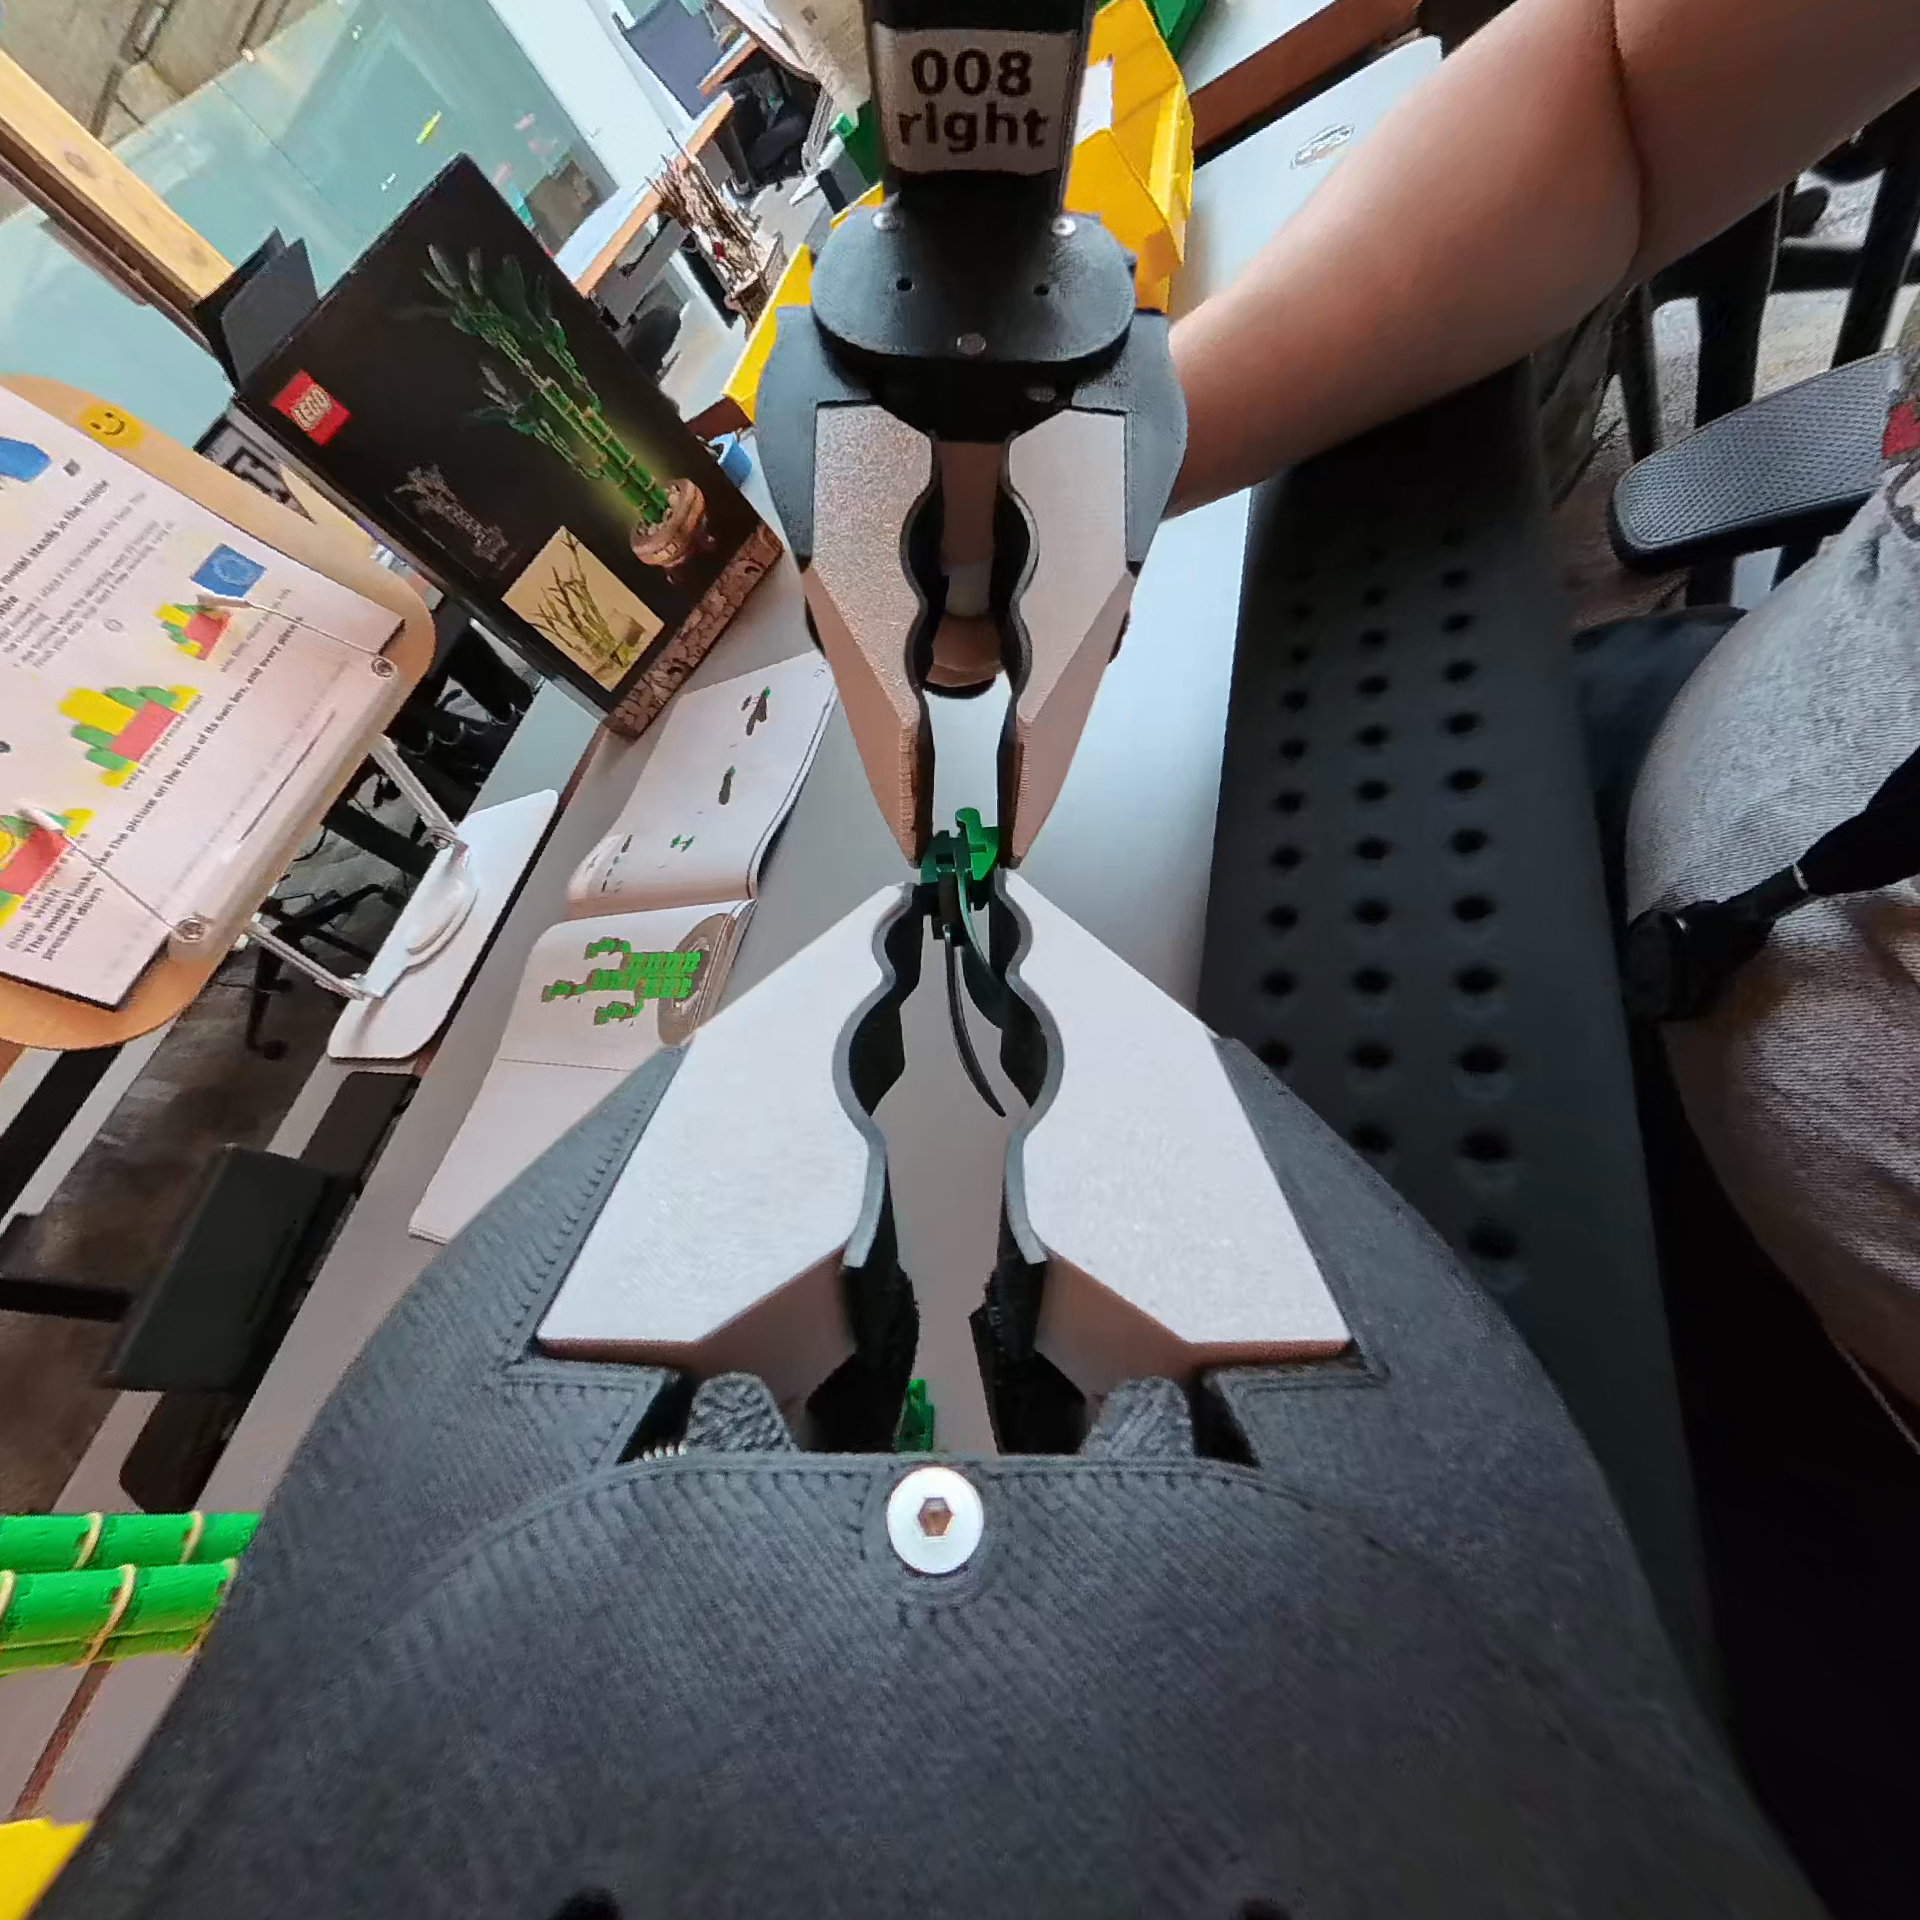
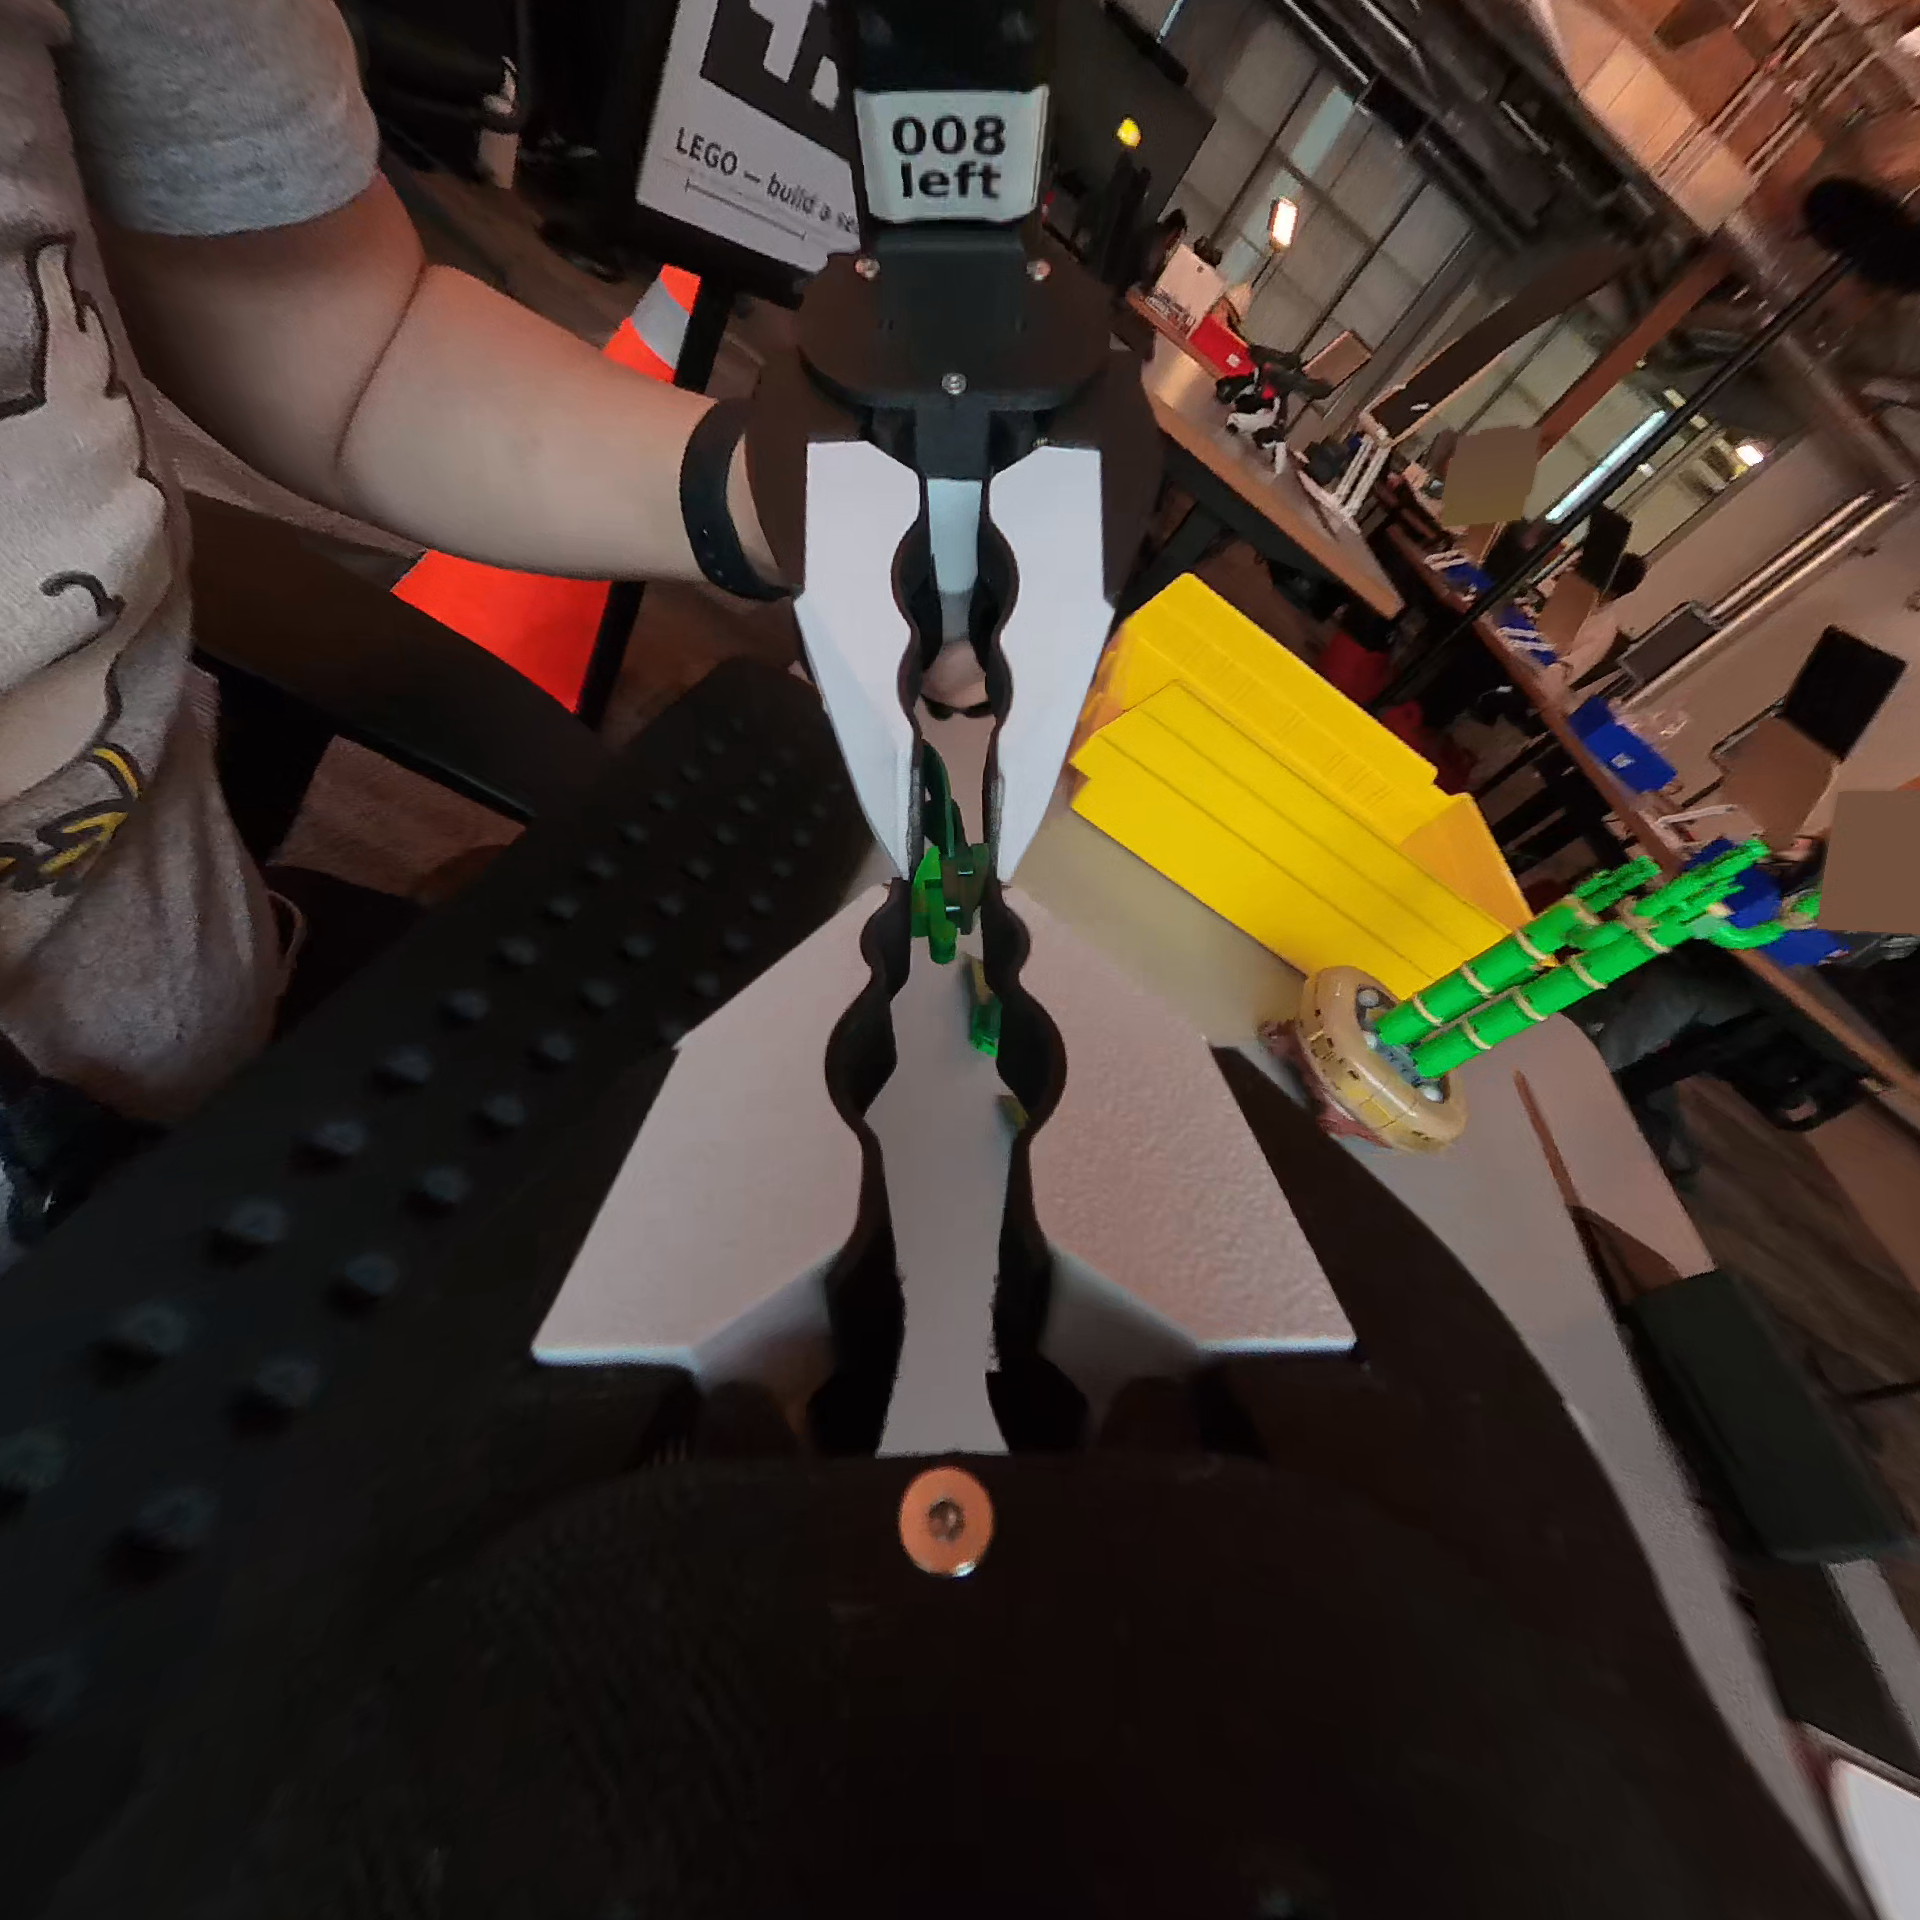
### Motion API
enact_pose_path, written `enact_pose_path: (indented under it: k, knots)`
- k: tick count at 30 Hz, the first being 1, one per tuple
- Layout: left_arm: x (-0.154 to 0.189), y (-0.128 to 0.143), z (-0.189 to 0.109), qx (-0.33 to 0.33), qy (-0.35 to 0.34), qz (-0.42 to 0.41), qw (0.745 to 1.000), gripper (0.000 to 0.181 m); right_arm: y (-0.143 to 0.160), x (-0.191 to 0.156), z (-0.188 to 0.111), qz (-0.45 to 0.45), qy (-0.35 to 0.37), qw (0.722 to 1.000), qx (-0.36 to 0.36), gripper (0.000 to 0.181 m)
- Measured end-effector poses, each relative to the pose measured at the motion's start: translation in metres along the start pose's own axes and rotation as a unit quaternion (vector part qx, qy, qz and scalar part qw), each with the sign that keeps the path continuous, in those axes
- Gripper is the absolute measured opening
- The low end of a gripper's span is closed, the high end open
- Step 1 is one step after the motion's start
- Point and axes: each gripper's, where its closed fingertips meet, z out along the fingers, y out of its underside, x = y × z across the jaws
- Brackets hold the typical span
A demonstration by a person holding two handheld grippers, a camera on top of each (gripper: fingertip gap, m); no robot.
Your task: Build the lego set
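Grey table [image 1: 1132, 727] under both tools. On it, left of left tool: open instruction booklet [image 1: 644, 935], lego box [image 1: 499, 436] standing farther back, white pad [image 1: 447, 925] near edge. Right of right tool: yellow bins [image 2: 1268, 790], bamboo model w/ tan pot [image 2: 1382, 1060] lying tipped on side. Small green bit [image 2: 982, 1023] loose btwn right tool's fingers.

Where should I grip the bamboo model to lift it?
Probably grip the bamboo model at its round tan base, from the side. It lies tipped, stalks jutting away from the yellow bins; the base looks sturdier than the stalks.
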Motion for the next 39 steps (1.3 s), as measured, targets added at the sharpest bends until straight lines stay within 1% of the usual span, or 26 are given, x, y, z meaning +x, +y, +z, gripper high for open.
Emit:
enact_pose_path:
  k: [1, 2, 3, 4, 6, 7, 8, 9, 10, 11, 15, 17, 18, 19, 20, 22, 24, 25, 26, 27, 28, 30, 31, 34, 37, 39]
  knots:
    - [0.0, 0.001, 0.0, 0.006, 0.0, 0.001, 1.0, 0.011, 0.0, 0.0, 0.0, 0.031, -0.016, 0.999, 0.014, 0.012]
    - [0.001, 0.001, 0.0, 0.012, -0.001, 0.004, 1.0, 0.011, 0.001, -0.001, -0.001, 0.088, -0.04, 0.995, 0.028, 0.013]
    - [0.002, 0.001, 0.001, 0.013, 0.0, 0.01, 1.0, 0.011, 0.002, -0.002, -0.002, 0.158, -0.075, 0.984, 0.042, 0.013]
    - [0.004, 0.003, 0.002, 0.01, 0.001, 0.018, 1.0, 0.011, 0.005, -0.003, -0.003, 0.235, -0.115, 0.964, 0.047, 0.015]
    - [0.006, 0.006, 0.005, -0.006, -0.002, 0.042, 0.999, 0.011, 0.018, 0.002, -0.002, 0.379, -0.158, 0.911, 0.036, 0.032]
    - [0.007, 0.007, 0.006, -0.011, -0.003, 0.054, 0.998, 0.011, 0.019, -0.002, -0.002, 0.433, -0.193, 0.879, 0.039, 0.029]
    - [0.008, 0.007, 0.008, -0.013, -0.006, 0.065, 0.998, 0.011, 0.017, -0.009, -0.004, 0.468, -0.237, 0.85, 0.046, 0.025]
    - [0.009, 0.008, 0.009, -0.015, -0.007, 0.073, 0.997, 0.011, 0.017, -0.012, -0.003, 0.496, -0.257, 0.828, 0.047, 0.02]
    - [0.009, 0.011, 0.01, -0.023, -0.006, 0.077, 0.997, 0.011, 0.02, -0.014, -0.001, 0.517, -0.265, 0.813, 0.039, 0.013]
    - [0.01, 0.014, 0.01, -0.03, -0.004, 0.08, 0.996, 0.011, 0.02, -0.016, -0.001, 0.523, -0.274, 0.806, 0.043, 0.007]
    - [0.013, 0.017, 0.01, -0.029, 0.003, 0.081, 0.996, 0.011, 0.023, -0.019, 0.003, 0.529, -0.276, 0.802, 0.04, 0.008]
    - [0.014, 0.019, 0.011, -0.032, 0.005, 0.081, 0.996, 0.011, 0.024, -0.019, 0.005, 0.541, -0.278, 0.793, 0.039, 0.009]
    - [0.015, 0.02, 0.011, -0.035, 0.007, 0.081, 0.996, 0.011, 0.025, -0.021, 0.005, 0.547, -0.282, 0.787, 0.036, 0.006]
    - [0.015, 0.022, 0.012, -0.039, 0.006, 0.081, 0.996, 0.011, 0.028, -0.021, 0.006, 0.549, -0.279, 0.787, 0.028, 0.006]
    - [0.013, 0.025, 0.013, -0.04, -0.001, 0.078, 0.996, 0.012, 0.031, -0.019, 0.007, 0.544, -0.27, 0.794, 0.023, 0.005]
    - [0.004, 0.028, 0.01, -0.026, -0.033, 0.05, 0.998, 0.014, 0.034, -0.014, 0.007, 0.52, -0.255, 0.815, 0.023, 0.006]
    - [-0.012, 0.033, 0.001, -0.005, -0.072, -0.02, 0.997, 0.026, 0.046, -0.001, 0.007, 0.472, -0.214, 0.855, 0.026, 0.006]
    - [-0.019, 0.037, -0.006, 0.009, -0.083, -0.069, 0.994, 0.032, 0.052, 0.008, 0.008, 0.434, -0.189, 0.88, 0.036, 0.006]
    - [-0.028, 0.041, -0.014, 0.027, -0.095, -0.119, 0.988, 0.035, 0.065, 0.018, 0.009, 0.389, -0.154, 0.908, 0.03, 0.006]
    - [-0.035, 0.045, -0.023, 0.045, -0.107, -0.164, 0.98, 0.035, 0.078, 0.024, 0.011, 0.35, -0.132, 0.927, 0.01, 0.006]
    - [-0.041, 0.048, -0.032, 0.063, -0.117, -0.201, 0.971, 0.035, 0.088, 0.026, 0.012, 0.324, -0.129, 0.937, -0.008, 0.006]
    - [-0.05, 0.054, -0.047, 0.086, -0.135, -0.25, 0.955, 0.035, 0.108, 0.027, 0.015, 0.298, -0.13, 0.944, -0.052, 0.006]
    - [-0.051, 0.058, -0.053, 0.086, -0.143, -0.262, 0.95, 0.035, 0.115, 0.025, 0.016, 0.288, -0.136, 0.946, -0.063, 0.006]
    - [-0.05, 0.072, -0.06, 0.064, -0.155, -0.277, 0.946, 0.037, 0.132, 0.02, 0.019, 0.268, -0.156, 0.944, -0.109, 0.006]
    - [-0.043, 0.081, -0.059, 0.053, -0.135, -0.303, 0.942, 0.035, 0.136, 0.018, 0.025, 0.237, -0.164, 0.949, -0.126, 0.006]
    - [-0.04, 0.084, -0.057, 0.057, -0.126, -0.319, 0.938, 0.035, 0.14, 0.012, 0.029, 0.219, -0.186, 0.946, -0.15, 0.006]
